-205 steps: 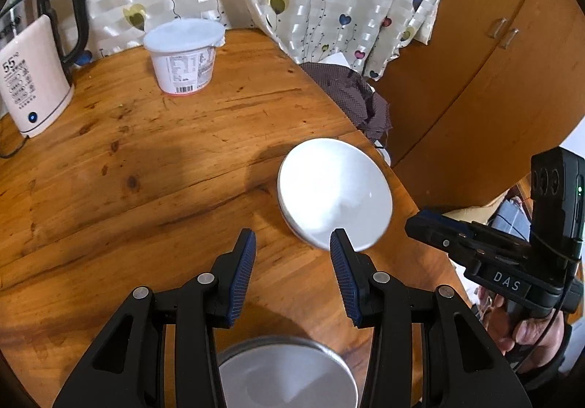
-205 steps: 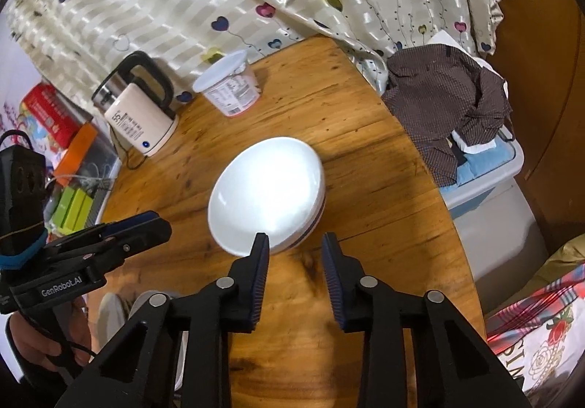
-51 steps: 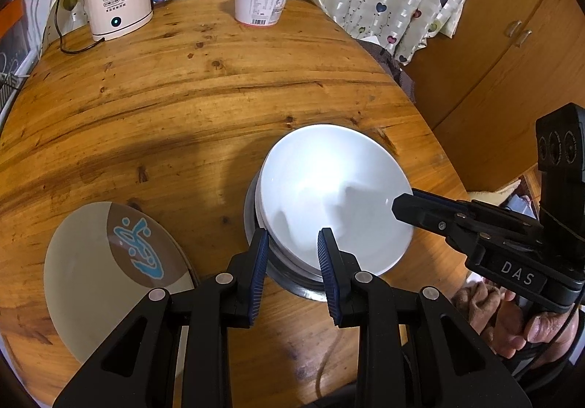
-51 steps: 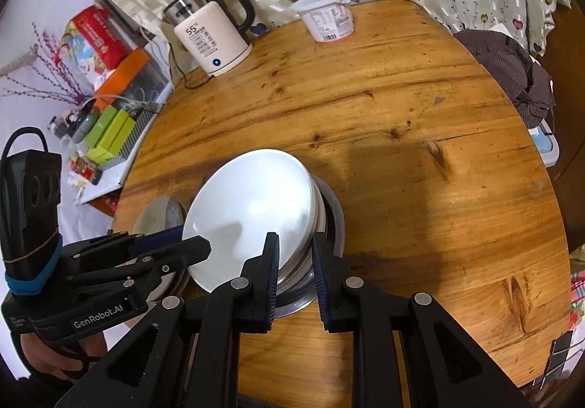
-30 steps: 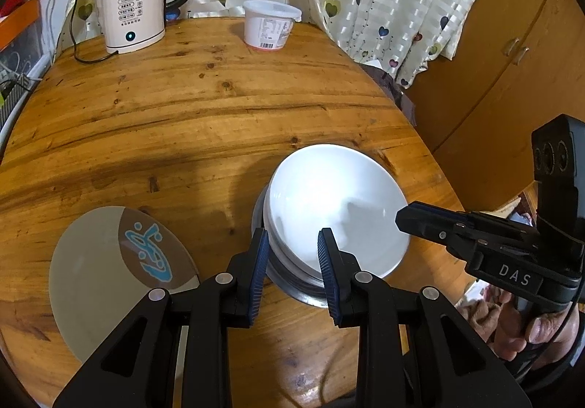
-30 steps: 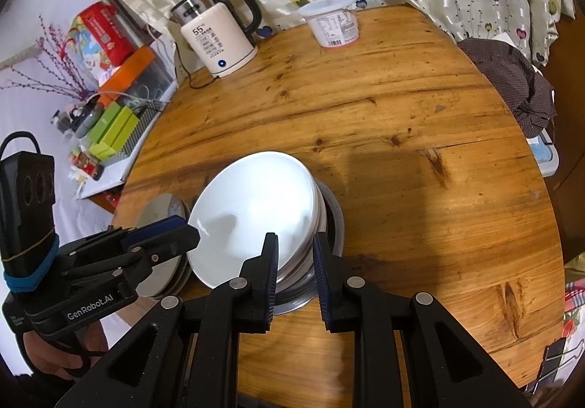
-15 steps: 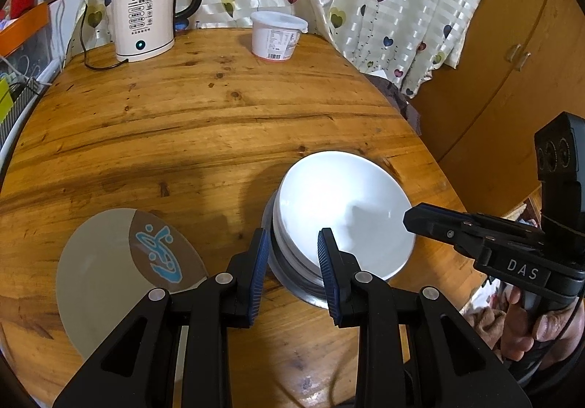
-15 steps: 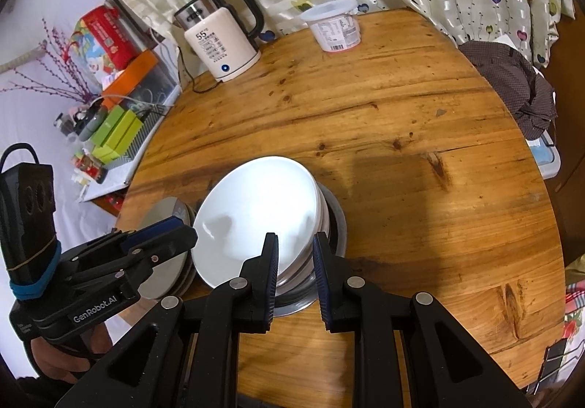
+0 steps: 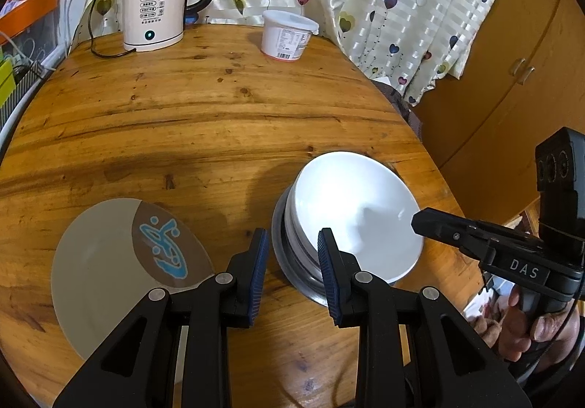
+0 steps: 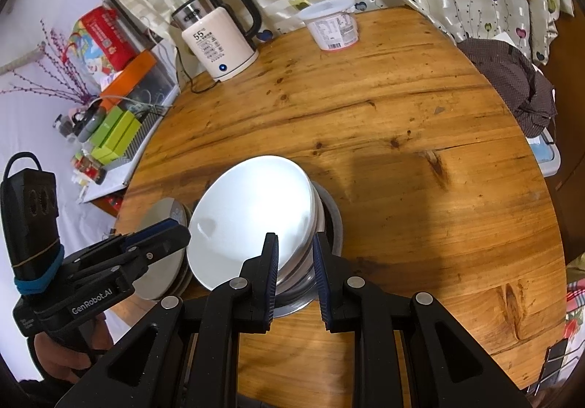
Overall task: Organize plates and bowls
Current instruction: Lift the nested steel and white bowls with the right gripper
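Observation:
A stack of white bowls [image 9: 354, 214] sits in a metal bowl [image 9: 292, 272] near the table's front edge; it also shows in the right wrist view [image 10: 248, 214]. My left gripper [image 9: 292, 261] stands with its jaws on either side of the stack's near-left rim, slightly apart. My right gripper [image 10: 294, 263] is closed on the stack's rim at the other side. A grey plate with a blue figure [image 9: 120, 261] lies to the left of the bowls, and shows in the right wrist view [image 10: 161, 254] on top of other plates.
A round wooden table [image 9: 204, 115] holds an electric kettle [image 9: 157, 5] and a white lidded tub [image 9: 287, 34] at the back. A heart-print curtain hangs behind. A wooden cabinet [image 9: 512, 60] is at the right. Cloth on a box [image 10: 512, 78] lies beside the table.
The white bowls have been moved from mid-table into the metal bowl near the front edge. In the last second both grippers pulled back and up slightly; the stack stayed put.

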`<state>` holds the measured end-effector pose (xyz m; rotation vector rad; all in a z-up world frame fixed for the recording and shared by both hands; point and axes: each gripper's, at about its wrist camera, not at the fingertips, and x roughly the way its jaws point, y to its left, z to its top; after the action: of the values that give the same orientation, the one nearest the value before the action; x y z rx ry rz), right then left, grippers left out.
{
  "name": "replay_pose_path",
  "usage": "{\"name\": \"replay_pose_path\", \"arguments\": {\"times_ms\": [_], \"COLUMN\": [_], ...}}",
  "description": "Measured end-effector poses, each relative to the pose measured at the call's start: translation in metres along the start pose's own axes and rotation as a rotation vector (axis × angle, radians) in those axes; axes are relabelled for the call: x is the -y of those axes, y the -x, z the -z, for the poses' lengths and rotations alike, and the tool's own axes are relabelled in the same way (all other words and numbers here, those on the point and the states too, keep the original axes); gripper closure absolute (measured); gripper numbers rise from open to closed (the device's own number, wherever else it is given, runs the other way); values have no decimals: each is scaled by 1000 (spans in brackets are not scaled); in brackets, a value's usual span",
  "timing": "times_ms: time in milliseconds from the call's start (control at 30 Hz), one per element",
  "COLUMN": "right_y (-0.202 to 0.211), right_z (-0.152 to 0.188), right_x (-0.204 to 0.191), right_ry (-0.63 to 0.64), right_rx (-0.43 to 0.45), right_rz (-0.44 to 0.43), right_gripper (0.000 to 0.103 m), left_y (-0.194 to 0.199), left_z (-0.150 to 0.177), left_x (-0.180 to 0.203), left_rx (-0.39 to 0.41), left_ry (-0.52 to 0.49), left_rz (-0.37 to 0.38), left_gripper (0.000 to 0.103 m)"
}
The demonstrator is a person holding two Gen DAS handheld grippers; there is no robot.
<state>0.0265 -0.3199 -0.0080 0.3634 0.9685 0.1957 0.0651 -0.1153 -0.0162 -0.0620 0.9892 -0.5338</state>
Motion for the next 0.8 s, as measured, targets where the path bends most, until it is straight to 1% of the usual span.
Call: {"name": "replay_pose_path", "arguments": {"times_ms": [300,600,800], "right_y": [-1,7,13], "right_z": [1,4,5], "right_x": [0,2,8], "right_ry": [-1,8,2], "right_rx": [-1,30,46], "right_rz": [-3,-38,-43], "right_gripper": [83,83,83], "left_y": [1,8,12], "left_z": [2,6,9], "left_x": [1,-5,-12], "left_rx": [2,31,41], "left_ry": [2,19,33], "left_rz": [11,32,35], "left_gripper": [74,74,74]}}
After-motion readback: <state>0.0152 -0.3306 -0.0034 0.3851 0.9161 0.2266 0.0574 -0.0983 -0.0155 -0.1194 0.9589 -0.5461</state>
